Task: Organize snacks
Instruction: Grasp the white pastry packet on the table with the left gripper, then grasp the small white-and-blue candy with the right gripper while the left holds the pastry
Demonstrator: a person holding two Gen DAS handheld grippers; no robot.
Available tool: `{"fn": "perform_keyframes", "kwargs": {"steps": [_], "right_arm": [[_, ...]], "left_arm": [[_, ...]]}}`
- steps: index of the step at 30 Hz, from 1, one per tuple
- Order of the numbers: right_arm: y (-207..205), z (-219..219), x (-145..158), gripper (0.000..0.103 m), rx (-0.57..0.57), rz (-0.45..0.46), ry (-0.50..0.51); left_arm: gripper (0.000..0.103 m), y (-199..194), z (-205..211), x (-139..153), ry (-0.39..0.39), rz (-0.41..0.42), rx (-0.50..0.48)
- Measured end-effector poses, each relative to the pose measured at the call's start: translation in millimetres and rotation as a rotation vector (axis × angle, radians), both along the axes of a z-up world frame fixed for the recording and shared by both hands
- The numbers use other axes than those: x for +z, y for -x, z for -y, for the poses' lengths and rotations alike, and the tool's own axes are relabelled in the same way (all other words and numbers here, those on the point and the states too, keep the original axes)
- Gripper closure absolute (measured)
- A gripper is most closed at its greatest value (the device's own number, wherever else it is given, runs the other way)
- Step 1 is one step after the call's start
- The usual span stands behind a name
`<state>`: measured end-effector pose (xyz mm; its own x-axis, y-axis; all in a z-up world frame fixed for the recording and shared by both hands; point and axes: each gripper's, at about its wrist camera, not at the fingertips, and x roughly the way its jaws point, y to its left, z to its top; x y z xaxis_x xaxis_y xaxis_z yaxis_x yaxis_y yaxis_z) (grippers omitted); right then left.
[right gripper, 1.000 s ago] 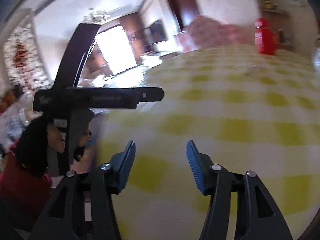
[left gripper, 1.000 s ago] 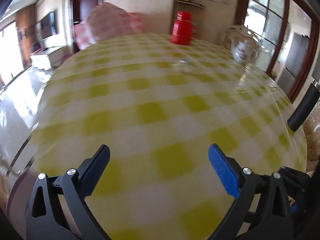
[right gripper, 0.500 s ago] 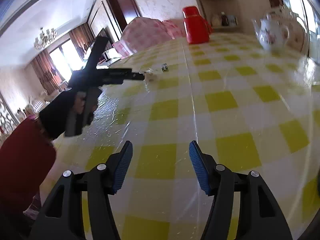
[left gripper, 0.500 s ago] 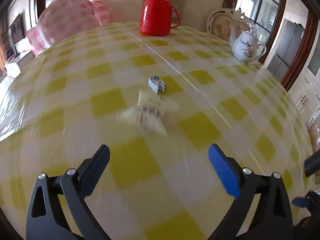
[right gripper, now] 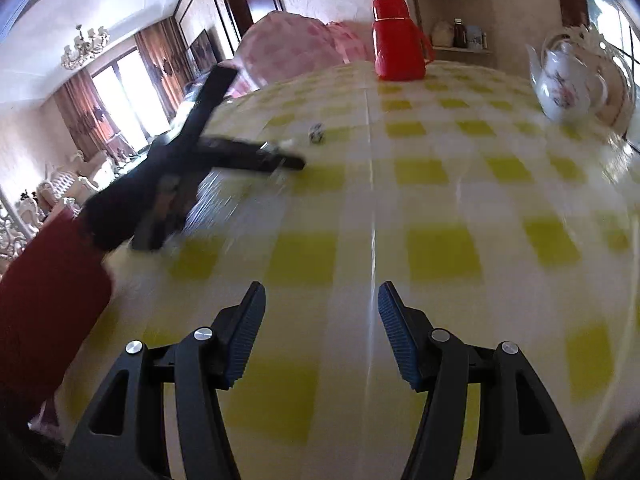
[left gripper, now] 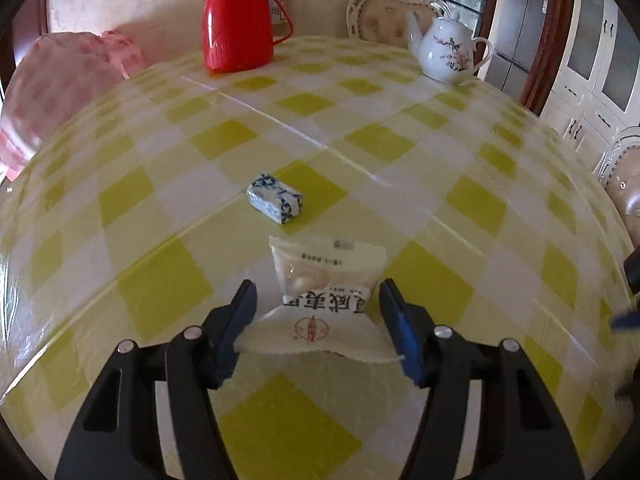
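A white snack packet (left gripper: 324,280) with red print lies on the yellow checked tablecloth (left gripper: 160,292). My left gripper (left gripper: 318,292) straddles it and its jaws are closing; the packet's crimped near edge reaches both pads, and its body is not squeezed. Just beyond lies a small blue-and-white wrapped snack (left gripper: 275,198), which the right wrist view shows far off and tiny (right gripper: 317,133). My right gripper (right gripper: 322,296) hangs open over bare cloth with nothing between its fingers. In that view, the left gripper (right gripper: 288,162) is a blurred shape at the left, held by a dark-gloved hand with a red sleeve (right gripper: 48,288).
A red thermos (left gripper: 236,20) and a white flowered teapot (left gripper: 448,50) stand at the far edge of the round table. A pink checked cover (left gripper: 60,80) bulges at the far left. Chairs (left gripper: 384,8) ring the table, with cabinets at the right.
My left gripper has swept across the table onto the white packet, and its jaws have narrowed around it. My right gripper has swung toward the table's middle, its opening unchanged.
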<state>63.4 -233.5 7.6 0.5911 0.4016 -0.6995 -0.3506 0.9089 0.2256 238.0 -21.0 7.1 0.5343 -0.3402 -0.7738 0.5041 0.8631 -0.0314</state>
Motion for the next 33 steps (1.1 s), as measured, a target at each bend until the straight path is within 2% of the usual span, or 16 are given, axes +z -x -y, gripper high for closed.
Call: {"fn": "perform_keyframes", "kwargs": {"steps": [4,5,7,9,16,20,21,23,24,26,27,31,33], "right_arm": [[-84,-8,1,0.044,-0.067,-0.010,-0.013],[-104,-14,2,0.044,-0.073,-0.007,-0.017],[-137,-26,2,0.045,-0.075,-0.010,-0.024],[-169,-42,0,0.046,-0.070,-0.022,-0.031],[-226,-104,-16,0.047,-0.011,-0.035,0.100],[-241,-126,-28,0.049,0.009,-0.047,0.173],[-242,-129,-31,0.053,0.011,-0.047,0.188],[-242,-134,-34,0.065,0.020,-0.027,0.224],[-241,-136,-33,0.082,0.030,-0.022,0.227],[-232,-134,-31,0.083,0.027,0.015,0.265],[-223,-128,-26,0.083,0.012,0.041,0.264],[-185,-102,-11,0.083,-0.012,0.069,0.217],[-156,-82,-3,0.083,-0.032,0.087,0.188]], "left_arm": [[0.040,1,-9,5,0.033,0.027,0.048],[0.040,0,-15,4,0.051,0.011,0.067],[0.040,-2,-24,-1,0.037,-0.028,0.107],[0.039,3,-31,1,0.064,-0.033,0.108],[0.037,4,-34,1,0.056,-0.037,0.079],[0.032,2,-39,4,0.084,-0.086,0.087],[0.032,2,-40,3,0.089,-0.094,0.090],[0.032,2,-39,4,0.070,-0.104,0.085],[0.032,3,-37,4,0.053,-0.104,0.081],[0.033,4,-34,3,0.020,-0.097,0.075],[0.040,4,-35,3,0.015,-0.090,0.086],[0.040,2,-40,3,0.047,-0.090,0.082],[0.041,3,-37,3,0.022,-0.080,0.078]]}}
